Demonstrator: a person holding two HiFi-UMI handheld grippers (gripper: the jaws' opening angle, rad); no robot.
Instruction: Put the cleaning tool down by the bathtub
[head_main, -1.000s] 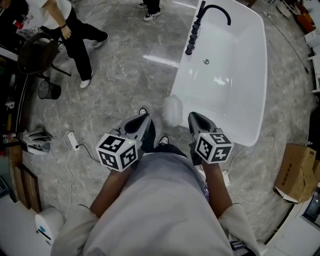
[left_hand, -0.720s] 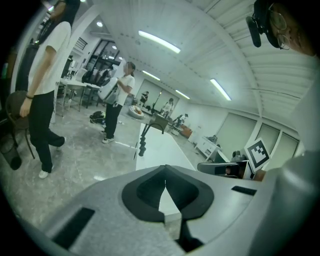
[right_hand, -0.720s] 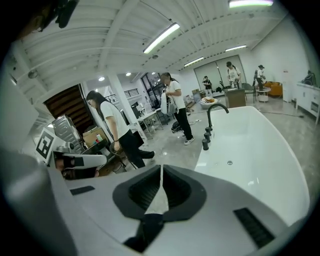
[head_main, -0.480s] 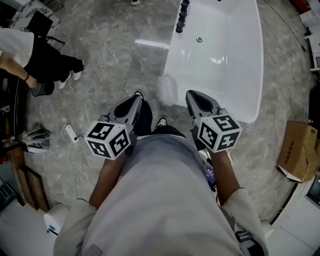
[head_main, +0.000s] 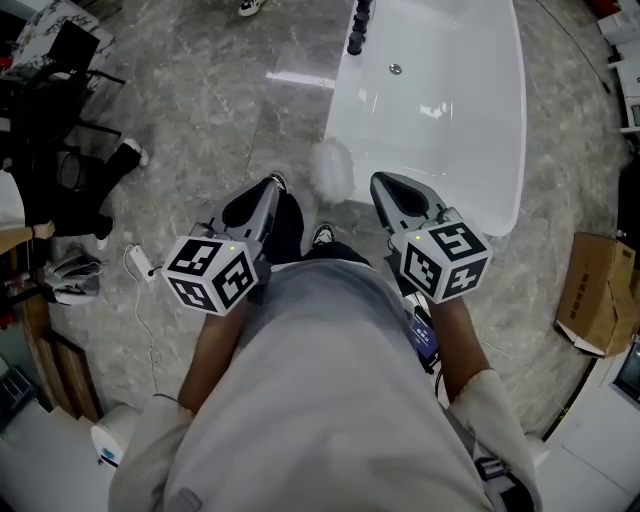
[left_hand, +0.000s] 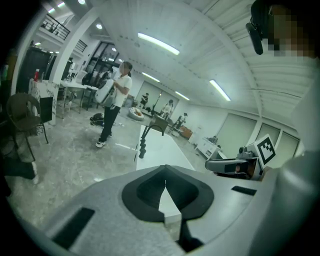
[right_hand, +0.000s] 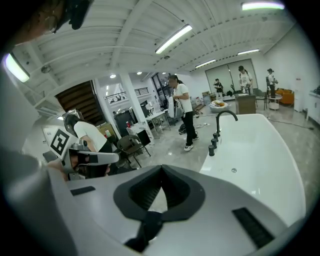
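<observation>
Cleaning tool (head_main: 333, 170), clenched in right tongs (head_main: 386, 184), hangs beside bathtub (head_main: 455, 140) rim; left tongs (head_main: 267, 189) closed, empty.

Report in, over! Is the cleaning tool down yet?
Left hand-held gripper and right hand-held gripper shut, empty. Fluffy cleaning tool beside bathtub corner. Nothing blocking it.

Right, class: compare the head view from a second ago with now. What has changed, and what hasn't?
The bystander in black trousers has walked off leftward; only a leg and shoe remain in view. The bathtub has slid up the frame. Nothing was gripped or released. Unchanged: left gripper and right gripper side by side, jaws together, the white fluffy cleaning tool between them by the bathtub.
</observation>
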